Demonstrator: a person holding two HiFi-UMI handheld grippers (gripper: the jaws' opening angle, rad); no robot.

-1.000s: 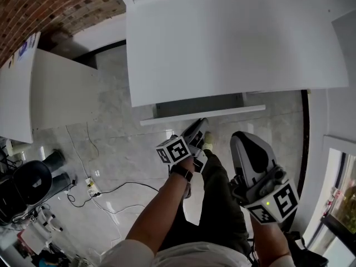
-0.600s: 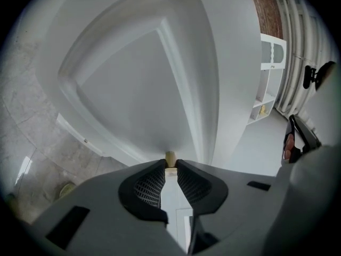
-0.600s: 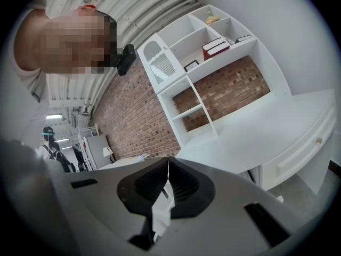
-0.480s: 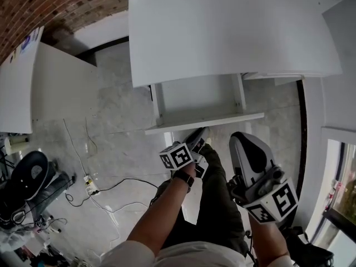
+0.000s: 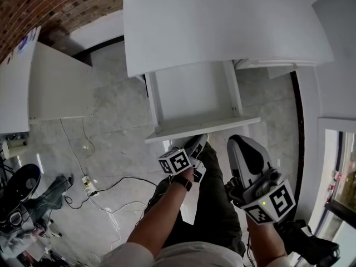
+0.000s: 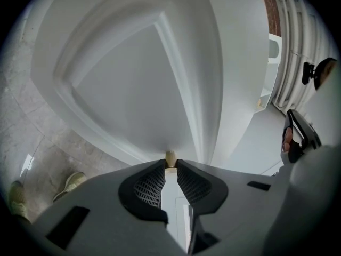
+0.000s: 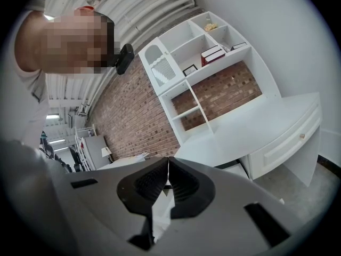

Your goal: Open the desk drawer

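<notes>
Your left gripper [image 6: 170, 167] is pinching the drawer's small tan knob [image 6: 170, 157] between its pads, while your right gripper [image 7: 168, 169] is hanging beside it, pressed together on nothing. The drawer [image 5: 192, 93] is now standing well out from under the white desk [image 5: 222, 21], where a second ago it was showing only a narrow gap. Below, a black cable [image 5: 117, 189] is trailing over the marble floor [image 5: 111, 121], and a brick wall [image 5: 50, 4] is rising behind the desk.
</notes>
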